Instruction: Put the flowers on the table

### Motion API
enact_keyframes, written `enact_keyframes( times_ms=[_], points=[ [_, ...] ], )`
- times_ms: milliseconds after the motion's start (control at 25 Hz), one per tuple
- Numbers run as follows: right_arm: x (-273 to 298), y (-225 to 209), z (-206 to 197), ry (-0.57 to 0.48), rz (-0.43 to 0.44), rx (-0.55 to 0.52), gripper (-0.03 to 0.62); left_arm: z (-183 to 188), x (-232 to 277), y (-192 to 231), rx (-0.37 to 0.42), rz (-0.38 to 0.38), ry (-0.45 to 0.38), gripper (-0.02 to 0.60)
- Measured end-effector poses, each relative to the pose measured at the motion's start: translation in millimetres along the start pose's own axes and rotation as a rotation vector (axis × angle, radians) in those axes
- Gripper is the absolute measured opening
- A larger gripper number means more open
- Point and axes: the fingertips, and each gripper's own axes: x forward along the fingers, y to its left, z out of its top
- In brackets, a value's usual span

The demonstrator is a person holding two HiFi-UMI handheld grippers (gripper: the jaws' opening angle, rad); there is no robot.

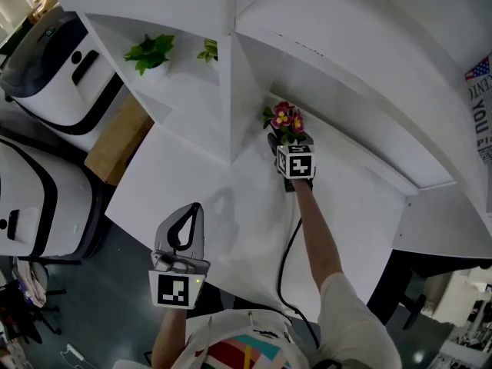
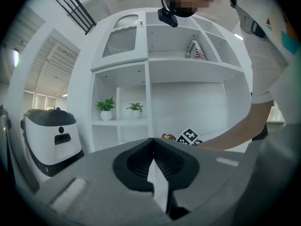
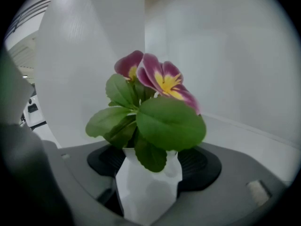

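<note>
Purple flowers (image 3: 160,81) (one pot (image 3: 148,189)) pinched in right tool (image 1: 290,143), left tool (image 2: 151,145) pressed together

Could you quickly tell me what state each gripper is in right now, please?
Left gripper: closed, empty.
Right gripper: closed on the white flower vase.

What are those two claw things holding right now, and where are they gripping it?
The right gripper holds the flower vase, its jaws on either side of the white body, below the leaves. The left gripper holds nothing.
</note>
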Motion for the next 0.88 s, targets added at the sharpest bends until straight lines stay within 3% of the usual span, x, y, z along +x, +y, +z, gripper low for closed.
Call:
enact_keyframes(
  times_ms=[80, 200, 360, 560, 760, 880],
  points=[
    [-0.3, 0.5, 0.1, -0.003, 0.004, 0.026, 0.338, 1.5, -1.1, -0.9, -0.002, -0.001, -0.002, 0.005],
    [-3.4, 4.2, 0.3, -0.01, 0.034, 0.063, 0.427, 7.6, -2.9, -4.1, 0.003, -0.003, -0.019, 0.005],
    [-17.9, 4.3, 4.9, -0.027, 0.038, 0.053, 0.453, 16.5, -6.0, -9.9, 0.014, -0.016, -0.036, 0.005],
    [-52.5, 3.1, 24.8, -0.078, 0.034, 0.058, 0.451, 33.2, -9.5, -20.8, 0.041, -0.056, -0.085, 0.005],
    [-110.3, 11.3, 62.0, -0.17, -0.002, -0.017, 0.443, 47.6, -15.8, -39.5, 0.034, -0.111, -0.124, 0.005],
    [-158.6, 23.5, 92.4, -0.265, -0.018, -0.049, 0.359, 56.9, -20.9, -48.6, 0.037, -0.143, -0.152, 0.005]
  ],
)
